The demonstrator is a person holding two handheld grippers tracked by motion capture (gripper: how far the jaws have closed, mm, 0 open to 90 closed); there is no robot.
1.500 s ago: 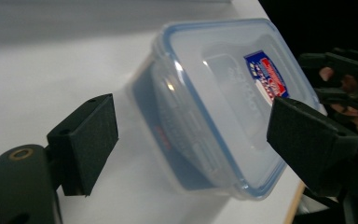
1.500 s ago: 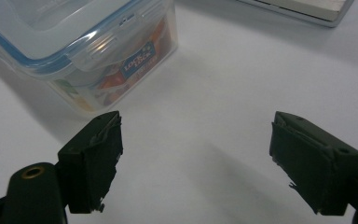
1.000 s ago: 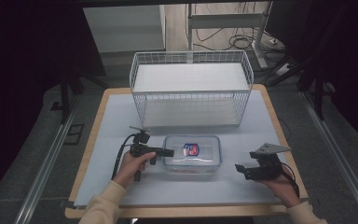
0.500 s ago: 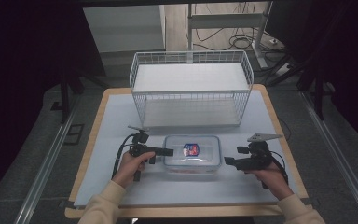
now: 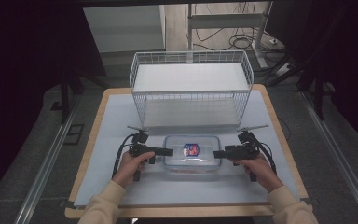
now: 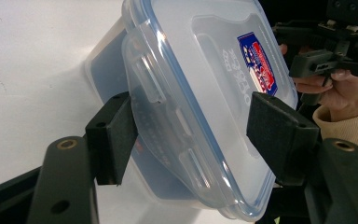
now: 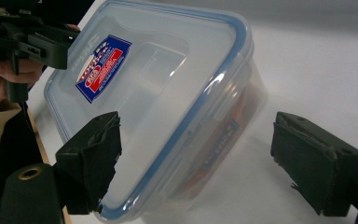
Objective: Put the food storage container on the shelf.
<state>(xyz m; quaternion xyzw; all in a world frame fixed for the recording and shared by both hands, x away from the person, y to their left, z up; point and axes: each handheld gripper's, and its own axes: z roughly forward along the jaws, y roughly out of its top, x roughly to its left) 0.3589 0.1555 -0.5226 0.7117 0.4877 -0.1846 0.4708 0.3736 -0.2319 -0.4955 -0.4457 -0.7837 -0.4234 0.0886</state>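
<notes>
Jaws astride container (image 5: 191, 153) ends — untouched

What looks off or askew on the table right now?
Nothing stands out. The clear plastic lidded container with the blue-red label sits flat and closed on the white mat, square to the upright white wire basket. No spill or damage shows.

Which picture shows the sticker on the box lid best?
The left gripper view: the sticker is close and sharp on the clear lid. The right gripper view shows it close too, but more slanted. In the high view it is tiny.
</notes>
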